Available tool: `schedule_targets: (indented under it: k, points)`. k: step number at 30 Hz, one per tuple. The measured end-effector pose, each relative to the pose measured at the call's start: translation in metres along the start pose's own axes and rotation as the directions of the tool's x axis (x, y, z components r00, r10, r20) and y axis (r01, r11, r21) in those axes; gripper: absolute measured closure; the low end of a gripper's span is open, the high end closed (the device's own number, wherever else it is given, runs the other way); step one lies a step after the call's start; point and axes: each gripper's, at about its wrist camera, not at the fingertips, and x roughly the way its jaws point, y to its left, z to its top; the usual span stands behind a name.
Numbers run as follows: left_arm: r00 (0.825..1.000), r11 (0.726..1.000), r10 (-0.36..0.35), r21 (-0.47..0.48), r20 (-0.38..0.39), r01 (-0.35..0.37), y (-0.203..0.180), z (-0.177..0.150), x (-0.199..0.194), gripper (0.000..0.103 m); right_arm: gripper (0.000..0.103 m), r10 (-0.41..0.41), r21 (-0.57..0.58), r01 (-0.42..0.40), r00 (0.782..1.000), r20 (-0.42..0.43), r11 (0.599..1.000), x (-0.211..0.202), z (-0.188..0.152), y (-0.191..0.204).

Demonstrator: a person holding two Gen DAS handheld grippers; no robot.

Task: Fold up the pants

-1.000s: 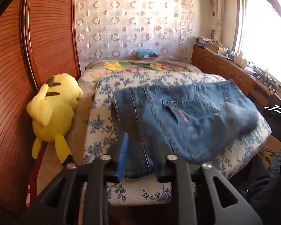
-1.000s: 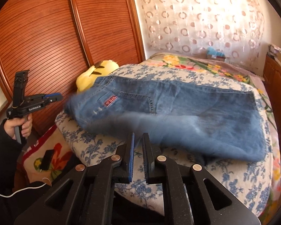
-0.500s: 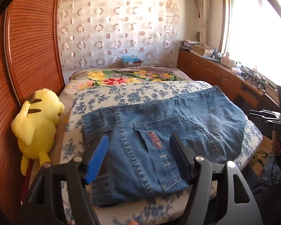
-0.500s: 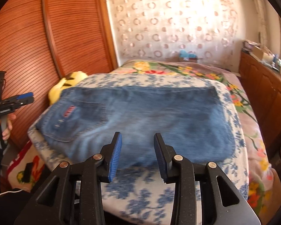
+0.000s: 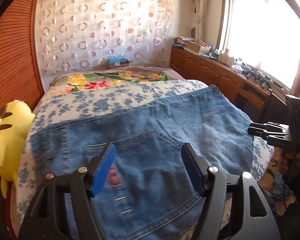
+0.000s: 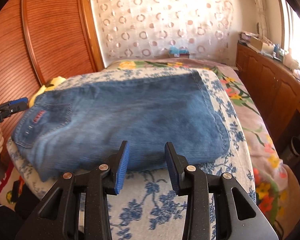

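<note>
the jeans (image 6: 122,120) lie folded flat on the blue-flowered sheet (image 6: 150,206) at the near end of the bed (image 5: 118,84), back pocket with its red tag up, waistband end toward the yellow plush toy (image 5: 8,140). the left gripper (image 5: 150,168) hangs over the pocket, its blue-padded fingers spread wide with nothing between them. the right gripper (image 6: 146,162) sits by the jeans' near edge, fingers likewise parted and holding nothing. a wooden wardrobe (image 6: 40,30) stands on one side, a low cabinet (image 5: 220,76) under the window (image 5: 266,34) on the other, and a circle-patterned curtain (image 5: 102,30) behind.
</note>
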Motion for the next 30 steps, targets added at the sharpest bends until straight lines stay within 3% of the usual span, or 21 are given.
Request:
schedule_targets:
  k: [7,13,18,30]
  points:
    - [0.999,0.999,-0.008,0.052,-0.046,0.010,-0.031,-0.010,0.023,0.035,0.067,-0.034,0.025,0.036,0.998,-0.056,0.999,0.014,-0.015,-0.016]
    - [0.995,0.999,-0.010,0.043,-0.095,0.014,-0.041,-0.027,0.037,0.035,0.065,-0.033,0.033,0.035,0.998,-0.060,0.999,0.016,-0.023,-0.018]
    - [0.994,1.000,0.001,0.024,-0.106,0.002,-0.042,-0.036,0.045,0.035,0.061,-0.026,0.072,0.029,0.998,-0.051,0.997,0.010,-0.024,-0.026]
    - [0.996,1.000,0.012,-0.005,-0.090,-0.012,-0.038,-0.042,0.053,0.034,0.052,-0.109,0.143,0.114,0.993,-0.043,0.983,0.003,-0.015,-0.063]
